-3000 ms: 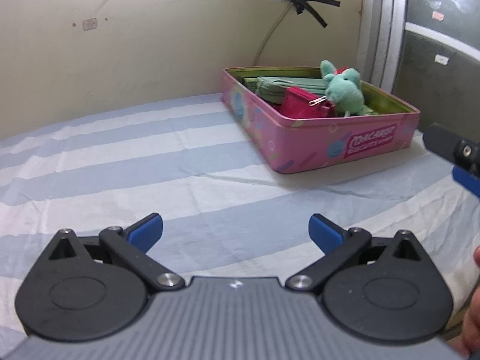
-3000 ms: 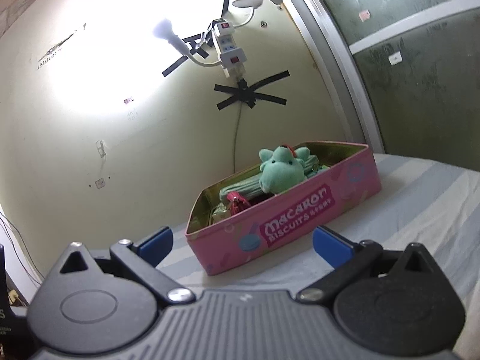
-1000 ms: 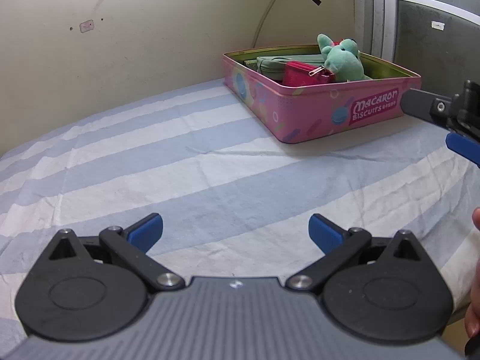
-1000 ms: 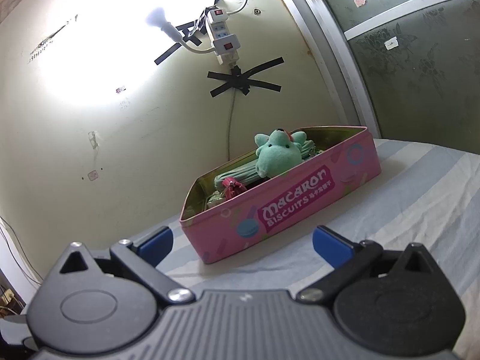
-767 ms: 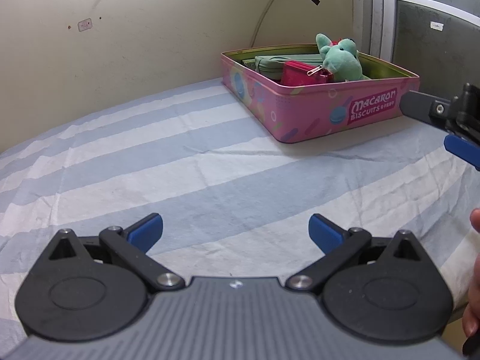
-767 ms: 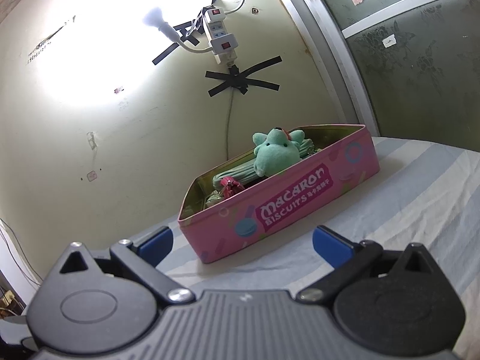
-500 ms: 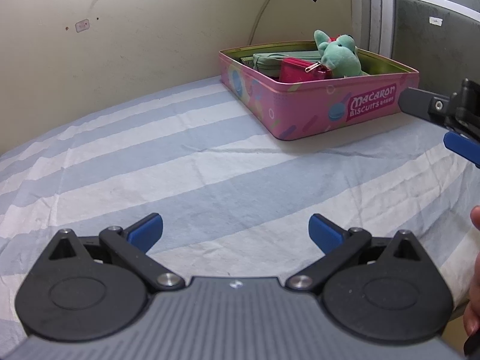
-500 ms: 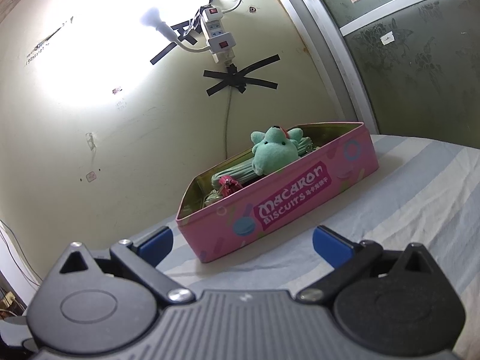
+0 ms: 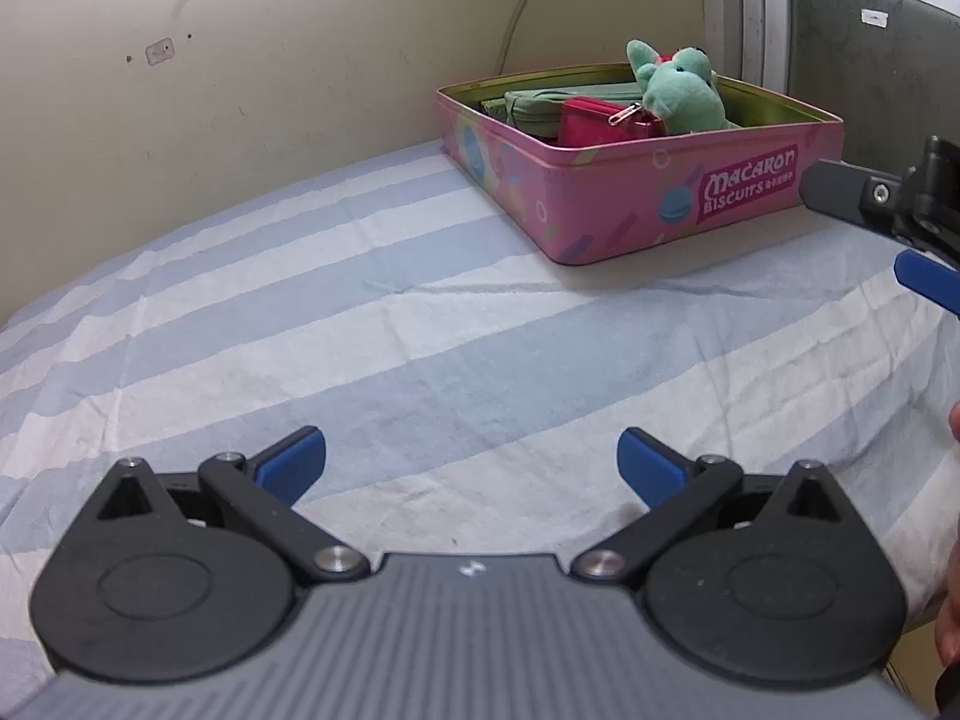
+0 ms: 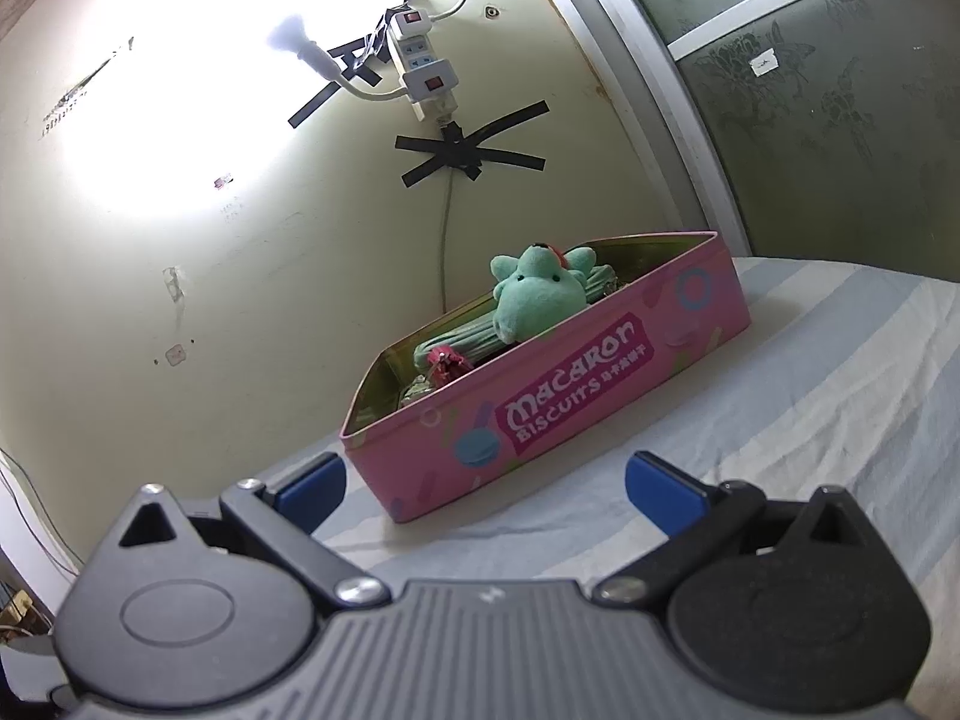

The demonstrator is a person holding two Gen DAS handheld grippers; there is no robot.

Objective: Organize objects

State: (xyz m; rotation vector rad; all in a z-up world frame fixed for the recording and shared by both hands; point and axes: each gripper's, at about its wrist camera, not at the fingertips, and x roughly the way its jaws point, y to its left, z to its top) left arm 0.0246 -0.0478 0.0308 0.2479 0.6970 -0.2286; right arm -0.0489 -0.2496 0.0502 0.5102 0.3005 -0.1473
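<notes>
Closest to us, the left gripper [image 9: 471, 456] hung low over the striped sheet [image 9: 420, 324], its blue fingers [image 9: 291, 461] spread wide and holding nothing. Off to its right, the right gripper [image 10: 480, 483] sat just as wide apart, empty too, aimed at the pink biscuit tin [image 10: 576, 396]. Beyond that, the tin rested near the wall with the green plush toy [image 9: 681, 93], a red pouch [image 9: 603, 123] and a green pouch [image 9: 555, 105] already inside. We saw nothing loose on the sheet, so we judged the sorting about done. If a tidy-up remained, we reckoned the way was to come in over the tin's rim, keep the fingers parted, and nudge the plush down gently so it didn't tip out.
</notes>
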